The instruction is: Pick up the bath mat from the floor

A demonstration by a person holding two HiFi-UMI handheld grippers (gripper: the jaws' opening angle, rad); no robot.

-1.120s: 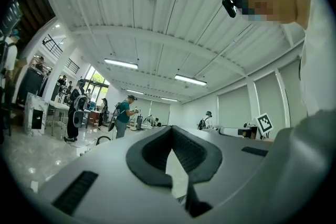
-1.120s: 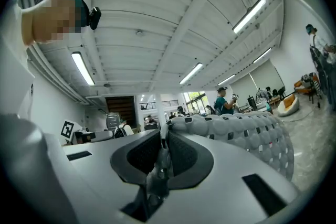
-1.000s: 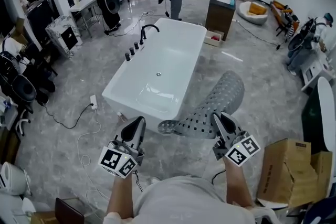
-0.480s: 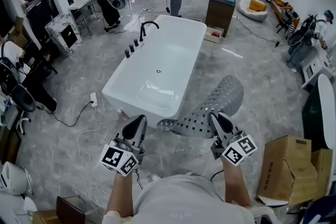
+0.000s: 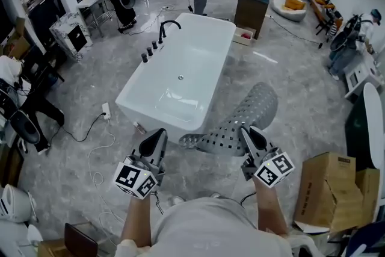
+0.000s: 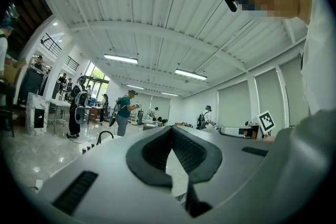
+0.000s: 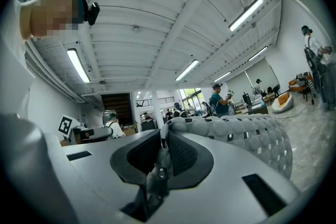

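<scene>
The grey bath mat (image 5: 243, 117), studded and full of holes, hangs off the floor with its far end draping down to the right of the tub. My right gripper (image 5: 246, 132) is shut on its near edge. In the right gripper view a fold of the mat (image 7: 247, 136) sits pinched between the pads (image 7: 176, 152) and spreads away to the right. My left gripper (image 5: 159, 134) is held level with it to the left, close to the tub's near end. Its jaws meet at the tip with nothing between them in the left gripper view (image 6: 172, 128).
A white freestanding bathtub (image 5: 207, 51) with black taps stands straight ahead. A cardboard box (image 5: 328, 189) sits at the right. A power strip (image 5: 106, 111) and cable (image 5: 96, 141) lie on the marble floor at the left. A dark cabinet (image 5: 251, 9) and several people are farther back.
Almost nothing differs. Both grippers and the held mat keep their places, with only a slight shift of the head view.
</scene>
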